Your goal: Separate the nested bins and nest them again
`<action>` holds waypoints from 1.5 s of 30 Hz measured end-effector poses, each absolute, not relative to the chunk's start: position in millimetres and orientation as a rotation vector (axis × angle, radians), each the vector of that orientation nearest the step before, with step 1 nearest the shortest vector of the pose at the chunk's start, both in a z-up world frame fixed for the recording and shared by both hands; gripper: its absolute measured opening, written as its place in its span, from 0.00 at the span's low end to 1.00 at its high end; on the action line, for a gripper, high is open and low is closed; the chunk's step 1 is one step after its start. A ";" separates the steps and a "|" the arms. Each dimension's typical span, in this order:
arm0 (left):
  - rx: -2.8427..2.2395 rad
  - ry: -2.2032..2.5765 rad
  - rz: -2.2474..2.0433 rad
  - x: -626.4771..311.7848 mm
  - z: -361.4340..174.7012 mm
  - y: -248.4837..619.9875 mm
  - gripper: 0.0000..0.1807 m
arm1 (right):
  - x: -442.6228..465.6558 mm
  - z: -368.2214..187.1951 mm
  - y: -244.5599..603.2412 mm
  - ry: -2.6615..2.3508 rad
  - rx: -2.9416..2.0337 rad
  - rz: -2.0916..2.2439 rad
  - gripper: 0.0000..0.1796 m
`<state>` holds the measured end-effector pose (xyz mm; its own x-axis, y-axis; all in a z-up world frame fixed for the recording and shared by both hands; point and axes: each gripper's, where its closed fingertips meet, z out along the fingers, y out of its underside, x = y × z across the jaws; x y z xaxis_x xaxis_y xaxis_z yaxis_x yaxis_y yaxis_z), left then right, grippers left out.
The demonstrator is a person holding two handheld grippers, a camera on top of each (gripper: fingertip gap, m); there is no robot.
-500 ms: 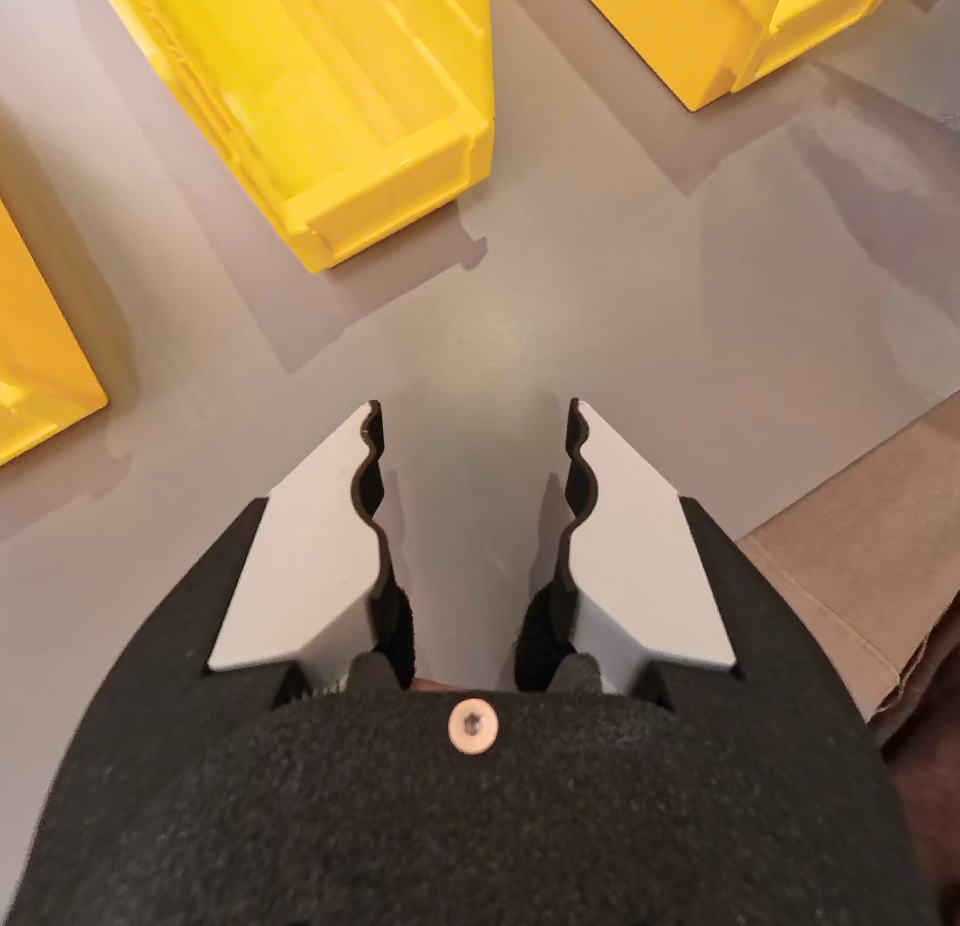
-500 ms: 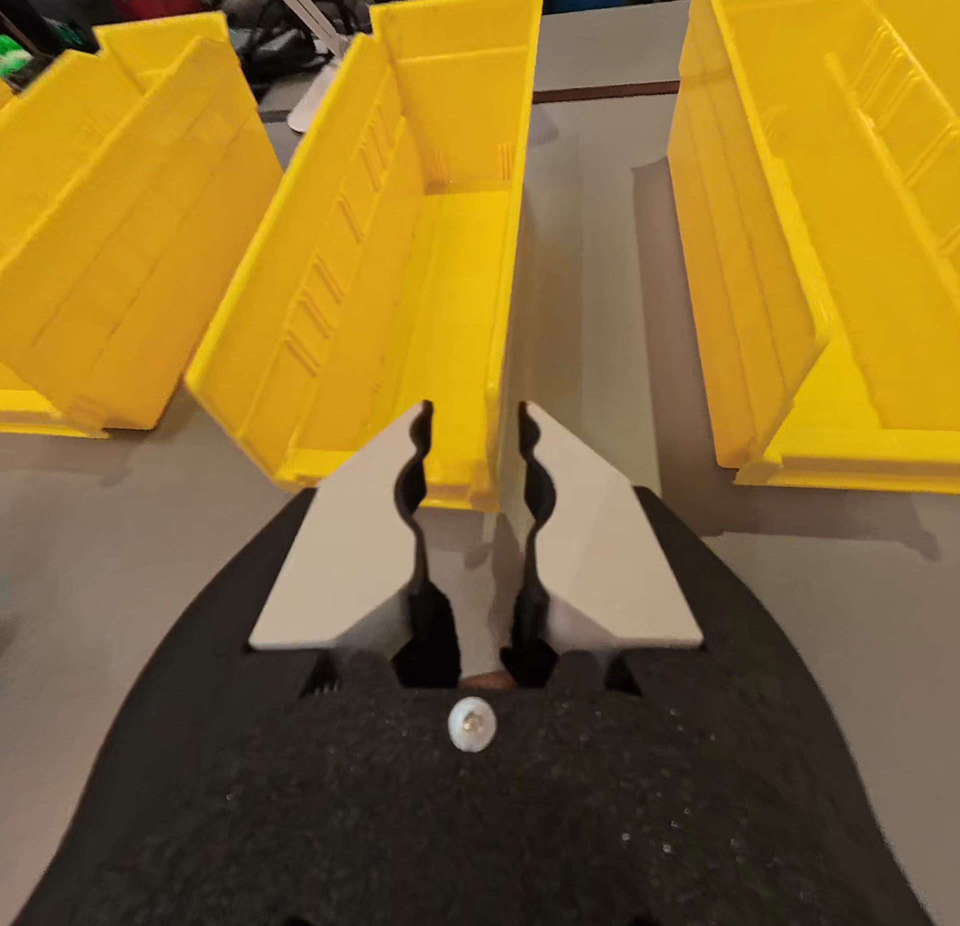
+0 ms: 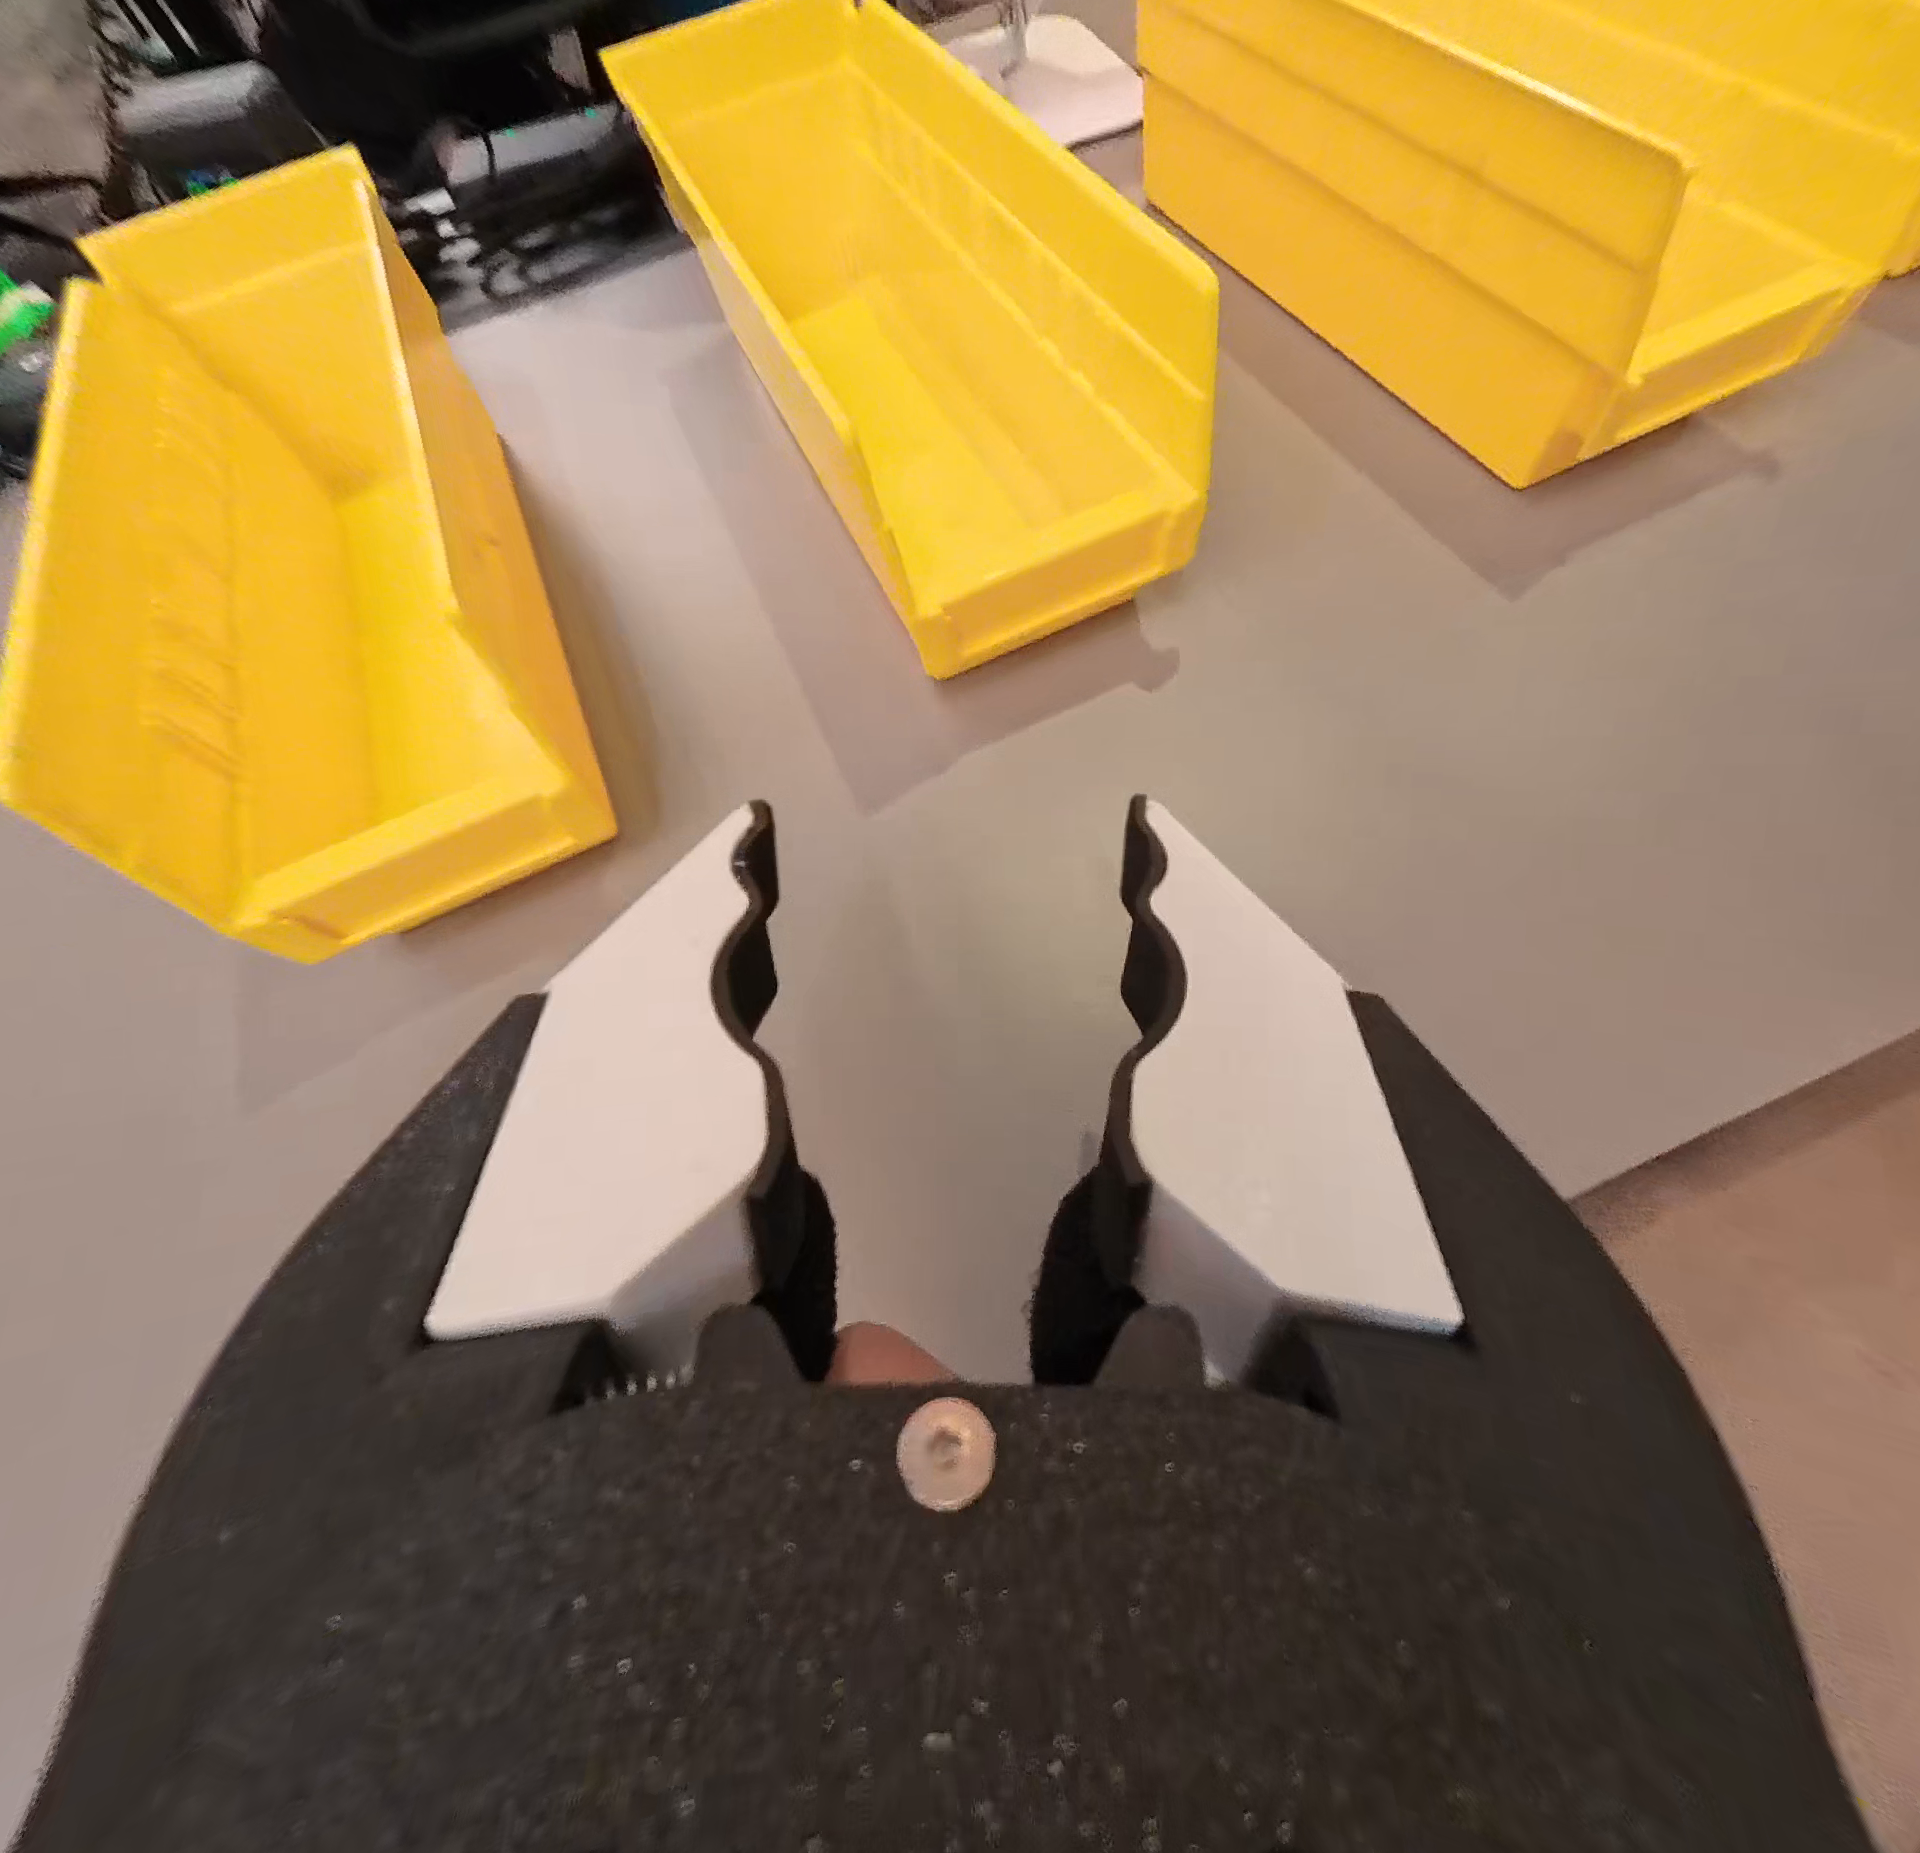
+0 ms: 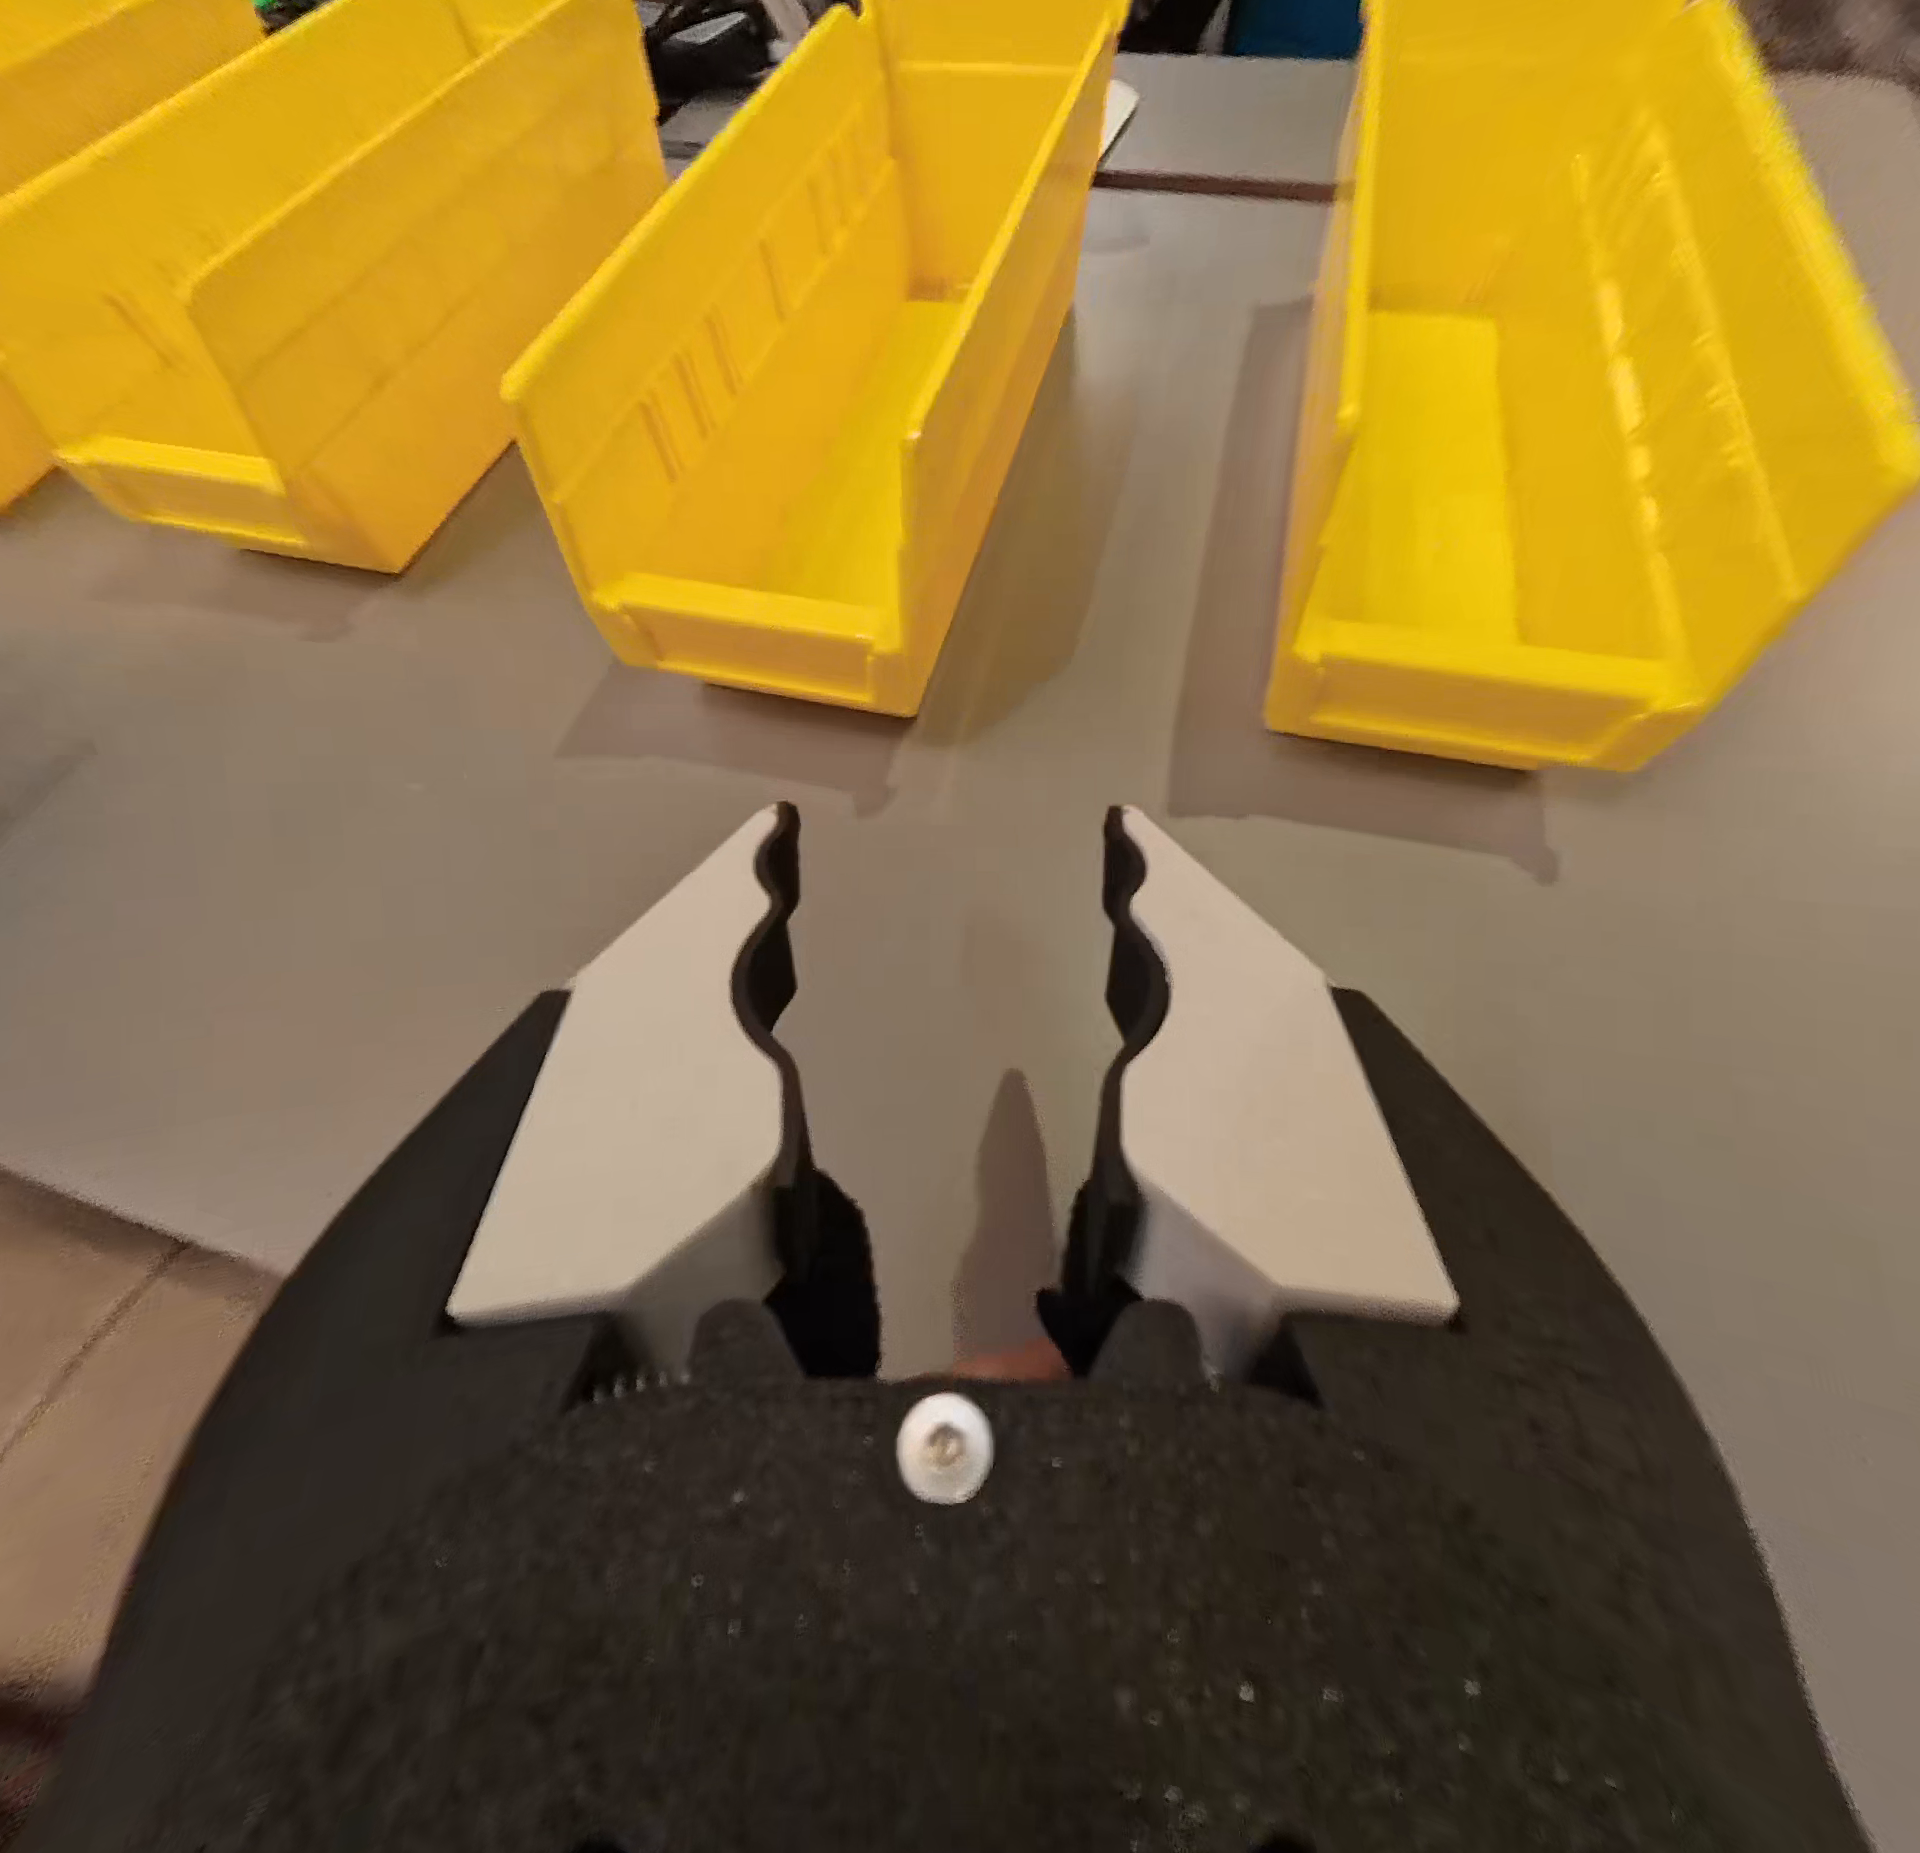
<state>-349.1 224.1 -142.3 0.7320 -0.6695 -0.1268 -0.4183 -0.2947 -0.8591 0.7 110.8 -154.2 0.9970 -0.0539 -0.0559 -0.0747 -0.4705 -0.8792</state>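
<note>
Grey tabletop (image 3: 1351,816) is seen under both tools: the left gripper (image 3: 951,827) and the right gripper (image 4: 951,832) are each held above it with jaws spread wide and nothing between them. Beyond them, yellow bins are set out apart from one another in a row on the table, open tops up: in the right wrist view a middle bin (image 4: 821,390), a right bin (image 4: 1538,432) and a left bin (image 4: 312,297).

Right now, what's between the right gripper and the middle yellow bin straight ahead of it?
Nothing: in the right wrist view, only bare grey table separates the right gripper from the middle yellow bin.
</note>
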 end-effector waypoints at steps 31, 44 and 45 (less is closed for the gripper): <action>-2.098 0.718 -0.510 -351.7 -160.1 226.8 0.27 | -13.2 -166.9 112.3 0.074 -2.144 -0.093 0.34; -2.110 0.649 -0.472 -366.8 -159.1 240.8 0.25 | -11.5 -162.3 107.3 0.078 -2.127 -0.124 0.34; -2.111 0.650 -0.472 -366.7 -159.4 240.4 0.25 | -12.1 -162.9 107.3 0.078 -2.130 -0.116 0.34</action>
<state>-366.7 240.4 -159.4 0.7933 -0.6009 0.0974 -0.2780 -0.5000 -0.8202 -12.1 107.3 -162.9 0.9934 -0.1021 0.0523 -0.0101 -0.5320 -0.8467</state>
